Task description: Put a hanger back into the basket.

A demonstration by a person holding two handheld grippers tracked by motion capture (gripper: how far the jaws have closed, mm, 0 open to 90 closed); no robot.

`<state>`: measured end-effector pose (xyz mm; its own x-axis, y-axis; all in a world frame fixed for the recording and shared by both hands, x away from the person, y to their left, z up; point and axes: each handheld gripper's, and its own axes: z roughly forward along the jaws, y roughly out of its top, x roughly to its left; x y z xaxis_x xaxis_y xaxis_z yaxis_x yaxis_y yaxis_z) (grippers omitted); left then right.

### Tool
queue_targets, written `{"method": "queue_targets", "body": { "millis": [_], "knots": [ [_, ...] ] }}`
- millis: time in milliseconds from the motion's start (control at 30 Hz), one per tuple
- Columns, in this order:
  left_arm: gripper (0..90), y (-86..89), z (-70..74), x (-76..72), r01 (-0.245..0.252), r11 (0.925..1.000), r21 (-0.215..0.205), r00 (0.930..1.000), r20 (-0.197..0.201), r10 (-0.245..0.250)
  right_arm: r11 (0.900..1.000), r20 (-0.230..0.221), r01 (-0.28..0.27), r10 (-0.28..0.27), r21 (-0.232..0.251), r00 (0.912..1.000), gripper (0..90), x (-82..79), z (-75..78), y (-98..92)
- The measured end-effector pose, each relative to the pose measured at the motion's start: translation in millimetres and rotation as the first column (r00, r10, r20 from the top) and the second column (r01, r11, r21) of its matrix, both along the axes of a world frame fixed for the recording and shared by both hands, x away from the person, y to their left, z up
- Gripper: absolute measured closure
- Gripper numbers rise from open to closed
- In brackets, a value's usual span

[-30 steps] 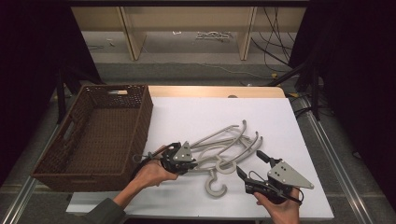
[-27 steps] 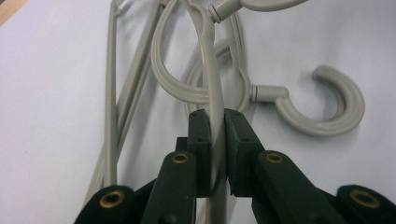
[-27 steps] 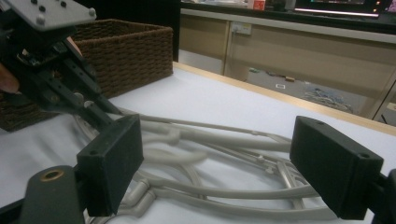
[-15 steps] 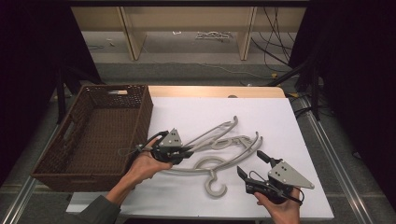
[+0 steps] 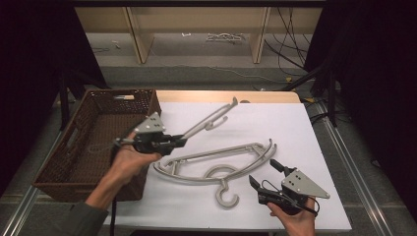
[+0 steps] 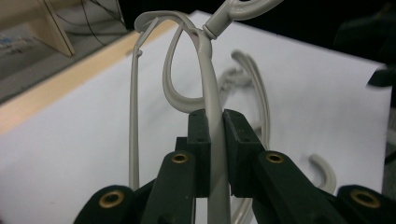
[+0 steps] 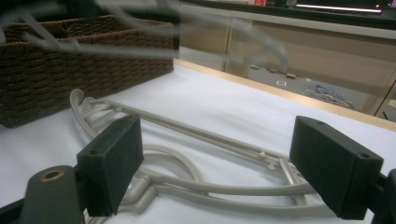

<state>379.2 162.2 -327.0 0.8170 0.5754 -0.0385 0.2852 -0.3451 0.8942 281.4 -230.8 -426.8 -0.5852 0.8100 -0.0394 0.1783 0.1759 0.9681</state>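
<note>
- Above the white table (image 5: 295, 123), beside the wicker basket (image 5: 93, 142), my left gripper (image 5: 179, 142) is clenched on one arm of a grey hanger (image 5: 209, 120) and holds it in the air, its far end pointing away from me.
- Seen from the left gripper view, that hanger (image 6: 210, 107) runs straight up between the two pads.
- A second hanger (image 5: 221, 164) lies flat on the table, hook towards me.
- Near the table's front edge my right gripper (image 5: 263, 174) sits with its jaws released, holding nothing, just beside the lying hanger (image 7: 210, 186).
</note>
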Motion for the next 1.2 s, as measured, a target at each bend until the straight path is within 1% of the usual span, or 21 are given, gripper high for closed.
{"method": "queue_targets", "body": {
  "millis": [33, 67, 100, 200, 267, 367, 433, 467, 567, 600, 633, 667, 833, 900, 967, 1000, 1067, 1100, 1133, 1167, 1200],
  "knots": [
    [81.7, 0.0, 0.0, 0.0, 0.0, 1.0, 0.0, 1.0, 0.0, 0.0, 1.0, 0.0, 0.0, 0.0, 0.0, 1.0, 18.2, 0.0, 0.0, 0.0],
    [81.7, 5.6, 7.6, -2.4, -0.025, 0.9981, -0.056, 0.9997, 0.007, 0.025, 1.0, 0.0, 0.0, 0.0, 0.0, 1.0, 18.3, 0.1, 0.1, 0.1],
    [81.7, 25.3, 20.8, -3.6, -0.03, 0.9995, -0.01, 0.9984, 0.048, 0.03, 1.0, -0.003, -0.001, 0.001, -0.002, 1.0, 18.2, -0.2, -0.2, 0.1],
    [81.7, 58.1, 30.2, -6.3, -0.084, 0.9963, -0.019, 0.9932, 0.079, 0.086, 1.0, -0.006, -0.004, 0.004, -0.002, 1.0, 18.2, 0.1, -0.1, 0.1],
    [81.7, 65.8, 30.2, -6.8, -0.094, 0.9954, -0.017, 0.9919, 0.084, 0.095, 1.0, 0.0, 0.003, -0.003, -0.004, 1.0, 18.3, 0.6, -0.5, 0.4],
    [81.7, 99.6, 26.2, -11.2, -0.139, 0.9903, -0.007, 0.9845, 0.107, 0.139, 1.0, -0.006, -0.001, 0.001, -0.009, 1.0, 18.3, 0.7, -0.7, -0.3],
    [81.7, 117.8, 21.9, -15.3, -0.15, 0.9886, -0.005, 0.9819, 0.116, 0.15, 1.0, 0.0, 0.002, -0.002, -0.007, 1.0, 18.3, 1.3, -1.1, 0.0],
    [81.7, 130.1, 18.3, -18.6, -0.159, 0.9873, -0.003, 0.9803, 0.118, 0.158, 1.0, -0.017, 0.001, -0.001, -0.016, 0.9999, 18.2, 1.4, -1.4, 0.1],
    [81.7, 164.4, 8.2, -27.2, -0.197, 0.9801, 0.023, 0.9746, 0.113, 0.193, 1.0, -0.015, -0.001, 0.0, -0.015, 0.9999, 18.2, 2.2, -1.8, 1.1],
    [81.7, 164.4, 8.2, -27.2, -0.197, 0.9801, 0.023, 0.9746, 0.113, 0.193, 1.0, -0.015, -0.001, 0.0, -0.015, 0.9999, 18.2, 2.2, -1.8, 1.1],
    [81.8, 179.9, 4.6, -32.2, -0.215, 0.9763, 0.026, 0.971, 0.112, 0.211, 1.0, -0.016, -0.003, 0.003, -0.014, 0.9999, 18.3, 2.7, -2.6, 1.9],
    [81.7, 187.7, 2.6, -34.8, -0.217, 0.9758, 0.027, 0.9712, 0.107, 0.213, 1.0, -0.018, -0.002, 0.002, -0.02, 0.9998, 18.2, 2.8, -2.8, 1.8],
    [81.7, 204.3, -1.6, -41.1, -0.227, 0.9727, 0.051, 0.9707, 0.093, 0.221, 1.0, -0.019, -0.006, 0.005, -0.015, 0.9998, 18.2, 6.0, -4.8, 3.1],
    [81.8, 208.0, -4.7, -44.8, -0.203, 0.9772, 0.063, 0.977, 0.081, 0.197, 1.0, -0.025, -0.004, 0.004, -0.022, 0.9997, 18.2, 5.9, -4.9, 2.7],
    [81.7, 209.0, -7.1, -47.4, -0.189, 0.9772, 0.096, 0.9805, 0.072, 0.182, 1.0, -0.029, -0.002, 0.002, -0.03, 0.9996, 18.3, 6.5, -5.1, 2.8],
    [81.7, 209.0, -7.1, -47.4, -0.189, 0.9772, 0.096, 0.9805, 0.072, 0.182, 1.0, -0.029, -0.002, 0.002, -0.03, 0.9996, 18.3, 6.5, -5.1, 2.8],
    [81.7, 209.2, -9.2, -42.3, -0.181, 0.9768, 0.115, 0.9825, 0.066, 0.174, 1.0, -0.026, 0.002, -0.003, -0.03, 0.9997, 18.3, 7.1, -5.9, 3.5],
    [81.7, 208.8, -10.7, -35.4, -0.18, 0.9743, 0.135, 0.9834, 0.045, 0.176, 1.0, -0.034, -0.01, 0.009, -0.03, 0.9994, 18.2, 7.8, -5.9, 3.9],
    [81.8, 208.8, -10.7, -35.4, -0.18, 0.9743, 0.135, 0.9834, 0.045, 0.176, 1.0, -0.024, -0.014, 0.014, -0.013, 0.9996, 18.3, 8.8, -7.0, 5.6],
    [81.7, 209.8, -12.1, -29.3, -0.193, 0.9682, 0.159, 0.9812, 0.038, 0.189, 1.0, -0.018, -0.013, 0.013, -0.019, 0.9998, 18.3, 9.0, -6.9, 5.4],
    [81.6, 209.8, -12.1, -29.3, -0.193, 0.9682, 0.159, 0.9812, 0.038, 0.189, 1.0, -0.018, -0.013, 0.013, -0.019, 0.9998, 18.3, 9.0, -6.9, 5.4]
  ]
}}
